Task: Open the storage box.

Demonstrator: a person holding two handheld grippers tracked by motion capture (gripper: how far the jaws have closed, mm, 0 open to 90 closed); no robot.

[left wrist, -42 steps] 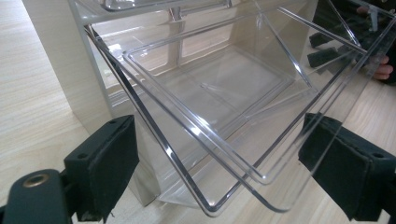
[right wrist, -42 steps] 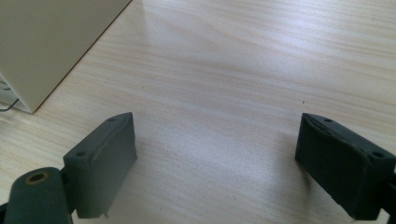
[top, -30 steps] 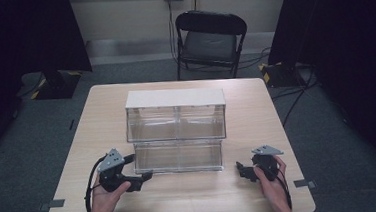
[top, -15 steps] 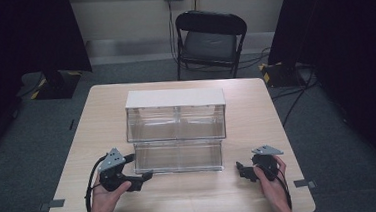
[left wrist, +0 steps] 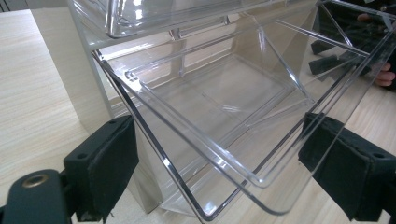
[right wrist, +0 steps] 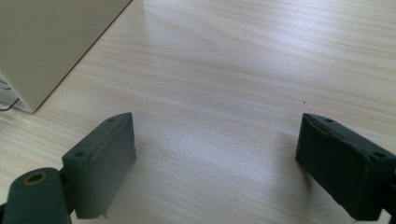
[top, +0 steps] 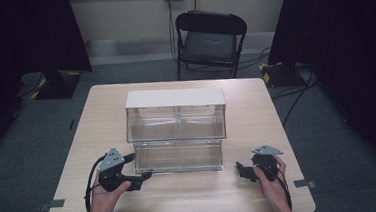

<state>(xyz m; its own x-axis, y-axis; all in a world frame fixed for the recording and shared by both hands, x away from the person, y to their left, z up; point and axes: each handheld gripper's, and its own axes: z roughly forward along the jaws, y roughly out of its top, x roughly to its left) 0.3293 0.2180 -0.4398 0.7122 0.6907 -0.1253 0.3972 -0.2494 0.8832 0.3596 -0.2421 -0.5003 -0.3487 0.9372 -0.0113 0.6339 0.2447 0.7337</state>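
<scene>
A clear plastic drawer unit [top: 174, 98] with a white top stands mid-table. Its lower drawer [top: 178, 157] is pulled out toward me and looks empty. My left gripper [top: 146, 176] lies at that drawer's front left corner. In the left gripper view the clear drawer [left wrist: 224, 93] has its corner between the jaws of the left gripper [left wrist: 217, 177]. The jaws have just been closing, and the pads stand apart from the plastic. My right gripper [top: 240, 168] rests right of the drawer, open over bare wood. In the right gripper view the right gripper [right wrist: 215, 158] has nothing between its jaws.
The wooden table [top: 192, 201] has free room in front of the unit and on both sides. The unit's white side wall [right wrist: 51, 42] is at the upper left of the right gripper view. A black folding chair [top: 210, 39] stands beyond the far edge.
</scene>
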